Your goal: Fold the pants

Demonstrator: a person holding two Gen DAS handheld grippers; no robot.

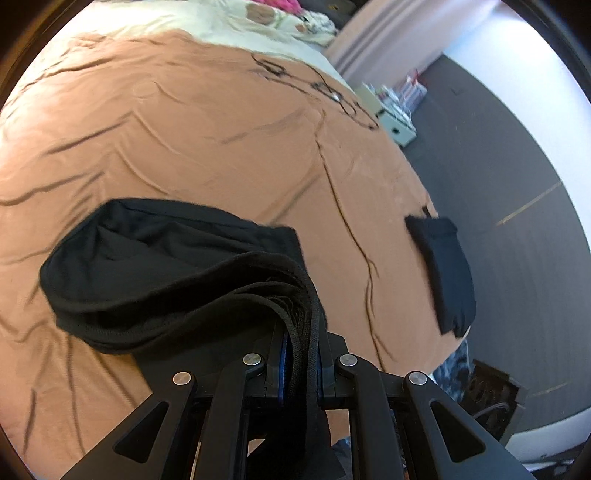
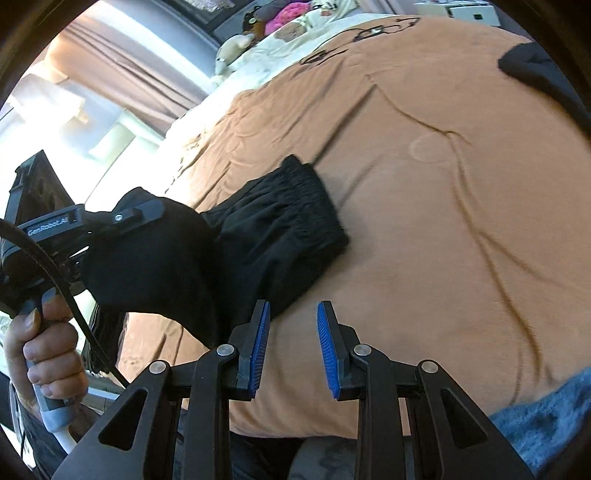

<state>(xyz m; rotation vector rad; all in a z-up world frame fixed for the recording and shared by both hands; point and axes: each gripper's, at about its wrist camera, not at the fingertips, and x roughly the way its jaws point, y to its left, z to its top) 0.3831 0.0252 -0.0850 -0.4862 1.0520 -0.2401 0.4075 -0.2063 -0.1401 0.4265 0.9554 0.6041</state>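
fingers of left gripper (image 1: 300, 363) clamped on bunched black pants (image 1: 166, 273) above the brown bedspread (image 1: 184, 129), right gripper (image 2: 293, 347) wide apart, empty, just beside: lower slowly, keep layers aligned.

black pants (image 1: 155, 266) bunched in thick folds, one end lifted, the rest draped on the bed.

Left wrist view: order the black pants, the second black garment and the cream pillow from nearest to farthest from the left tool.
1. Black pants: clamped in the left tool, trailing left.
2. Second black garment: right, at the bed edge.
3. Cream pillow: far end, top.
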